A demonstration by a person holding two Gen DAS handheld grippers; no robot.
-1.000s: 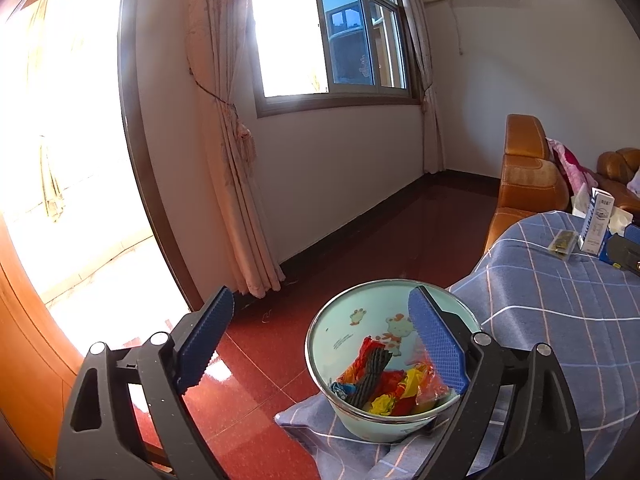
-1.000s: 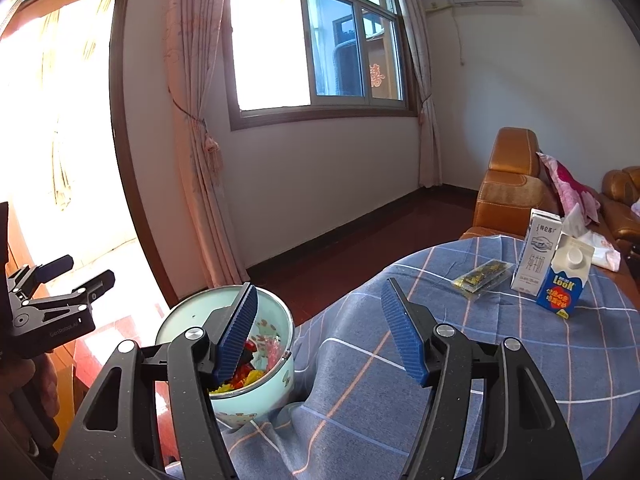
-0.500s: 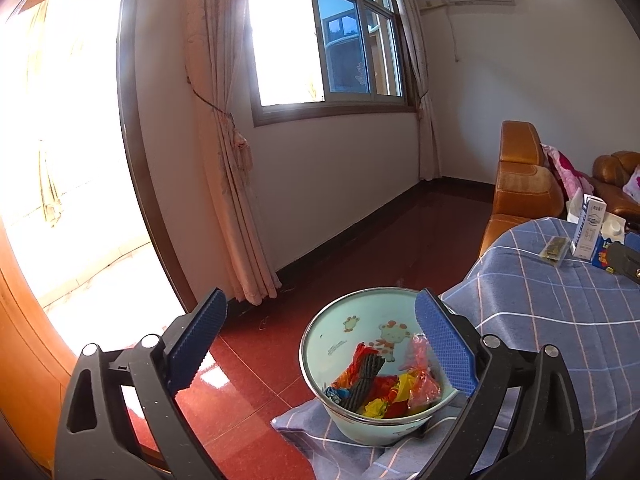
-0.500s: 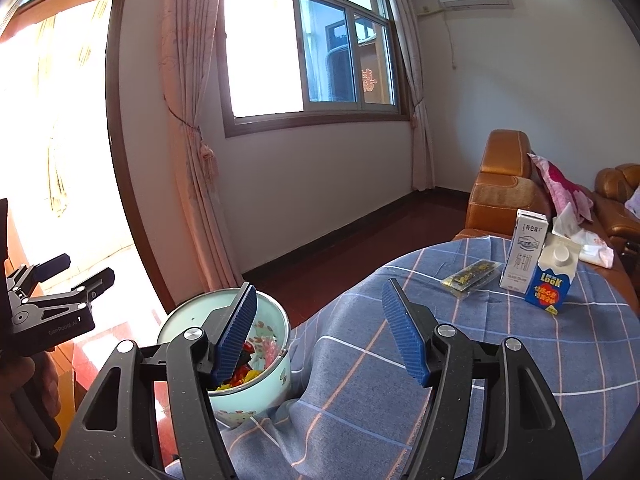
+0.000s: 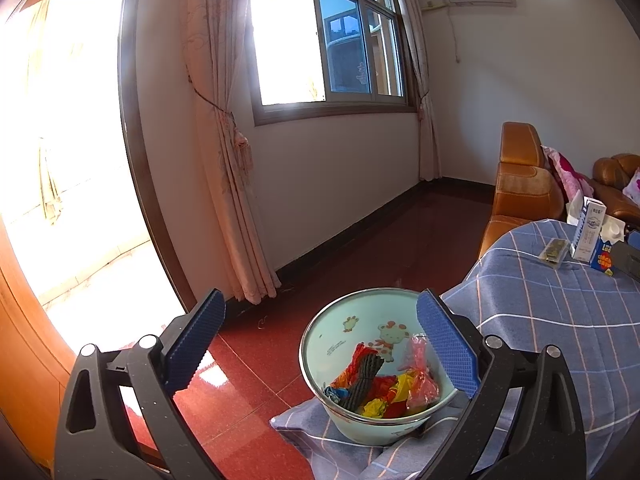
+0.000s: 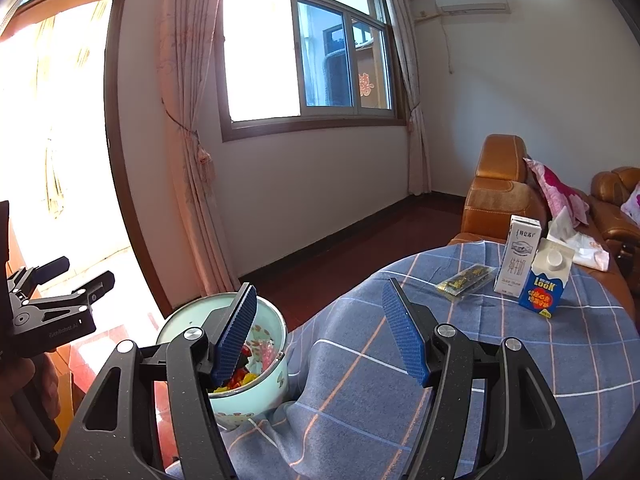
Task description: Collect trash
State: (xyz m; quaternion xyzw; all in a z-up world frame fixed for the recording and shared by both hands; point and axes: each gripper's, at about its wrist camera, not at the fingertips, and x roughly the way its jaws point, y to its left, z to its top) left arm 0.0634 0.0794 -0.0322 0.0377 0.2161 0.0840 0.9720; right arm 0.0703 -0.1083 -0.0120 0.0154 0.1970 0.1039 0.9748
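Left gripper (image 5: pixel 320 344) jaws just widened, empty, w/ wrapper-filled bowl (image 5: pixel 348 328) at bench (image 5: pixel 560 320) edge. Right gripper (image 6: pixel 320 332) jaws apart, empty. Farther on bench: snack packet (image 6: pixel 464 282), two cartons (image 6: pixel 532 268).

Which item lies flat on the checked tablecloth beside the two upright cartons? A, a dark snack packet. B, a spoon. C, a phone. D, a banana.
A: a dark snack packet lies flat on the tablecloth, just left of the white milk carton and blue carton.
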